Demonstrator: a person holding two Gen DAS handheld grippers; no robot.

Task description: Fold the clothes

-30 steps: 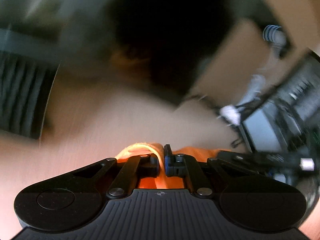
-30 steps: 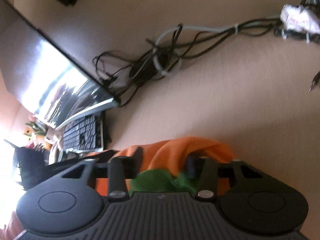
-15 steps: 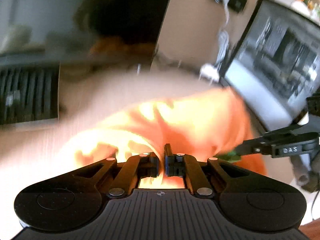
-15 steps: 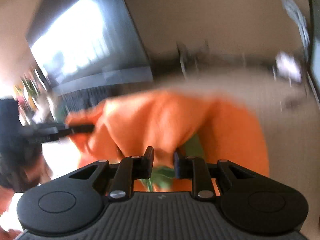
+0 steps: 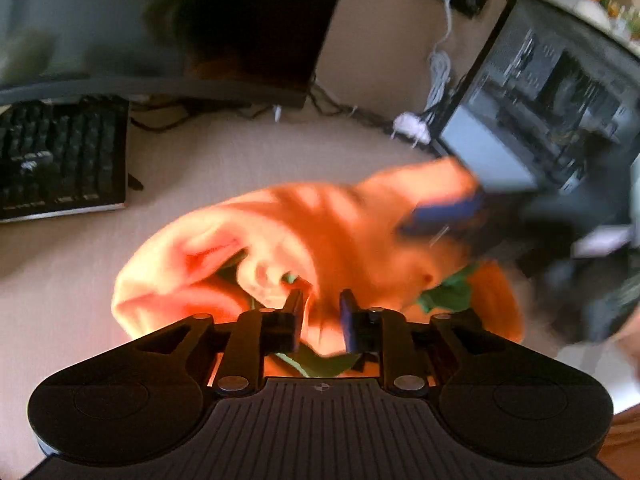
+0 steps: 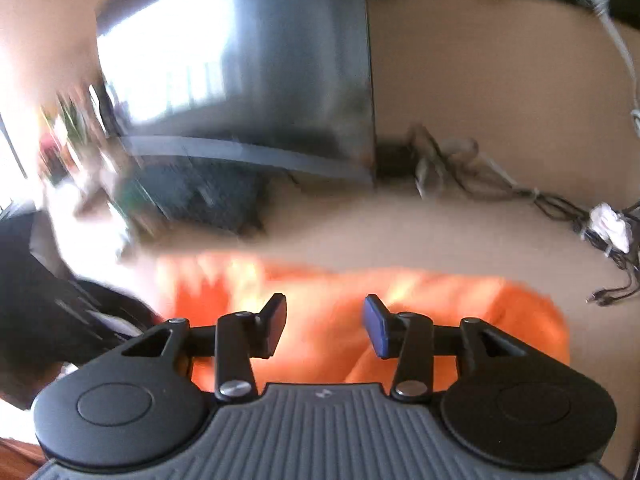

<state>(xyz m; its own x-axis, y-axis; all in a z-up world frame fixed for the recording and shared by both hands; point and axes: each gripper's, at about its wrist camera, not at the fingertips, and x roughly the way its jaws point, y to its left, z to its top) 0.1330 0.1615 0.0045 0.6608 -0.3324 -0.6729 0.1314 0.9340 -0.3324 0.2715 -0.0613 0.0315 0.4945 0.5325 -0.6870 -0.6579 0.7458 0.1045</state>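
The orange garment point(image 5: 304, 248) lies bunched on the counter point(image 5: 224, 164), green lining showing in its folds. Both hand-held grippers have just been opening: the left point(image 5: 320, 320) stands slightly spread with a ridge of cloth between its jaws, the right point(image 6: 325, 320) spread wide above the cloth, pinching nothing. Best to let the fabric settle, then flatten it before re-pinching an edge. A keyboard point(image 5: 60, 160), monitor point(image 6: 256, 72) and cables point(image 6: 500, 184) crowd the far side.

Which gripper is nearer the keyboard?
Left. The left gripper is over the orange garment beside the keyboard; the right gripper is across the garment.
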